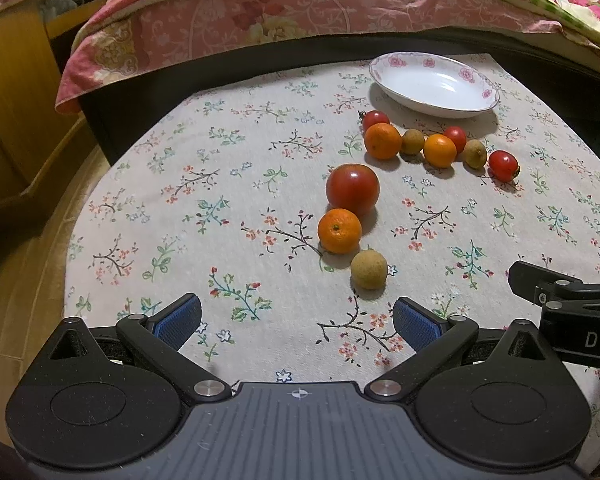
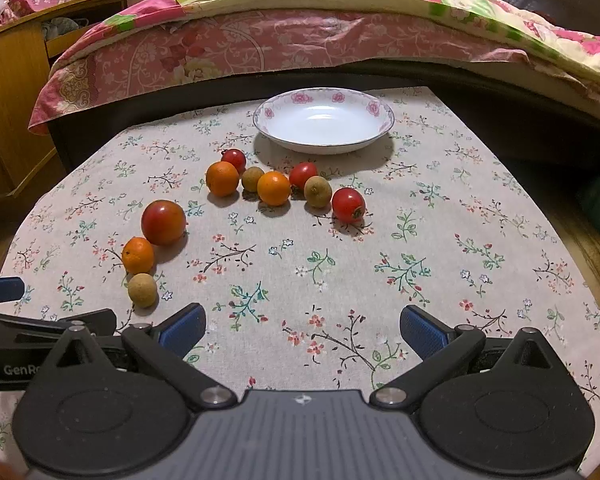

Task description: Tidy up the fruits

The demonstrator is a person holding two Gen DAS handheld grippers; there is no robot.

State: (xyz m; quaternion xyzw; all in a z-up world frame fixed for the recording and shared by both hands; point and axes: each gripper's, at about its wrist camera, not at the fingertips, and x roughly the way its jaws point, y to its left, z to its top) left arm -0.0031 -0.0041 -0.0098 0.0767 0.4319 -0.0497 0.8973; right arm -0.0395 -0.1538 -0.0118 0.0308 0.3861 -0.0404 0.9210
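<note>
Several fruits lie on a floral tablecloth [image 1: 220, 184]. A large tomato [image 1: 352, 189], a tangerine [image 1: 339, 231] and a brown longan [image 1: 369, 269] form a short line. Behind them sits a row of small tomatoes, tangerines and longans [image 1: 440, 150]. A white empty dish with pink flowers [image 1: 434, 84] stands at the back. My left gripper [image 1: 298, 324] is open over the cloth, short of the longan. My right gripper [image 2: 302, 328] is open too, over bare cloth, with the large tomato [image 2: 163, 222], tangerine [image 2: 138, 255] and longan [image 2: 142, 290] to its left and the dish [image 2: 323, 120] ahead.
A bed with a pink floral cover [image 1: 260, 20] runs along the table's far edge. A wooden cabinet [image 1: 16, 100] stands at the left. The right gripper's arm [image 1: 572, 304] shows at the right edge of the left wrist view.
</note>
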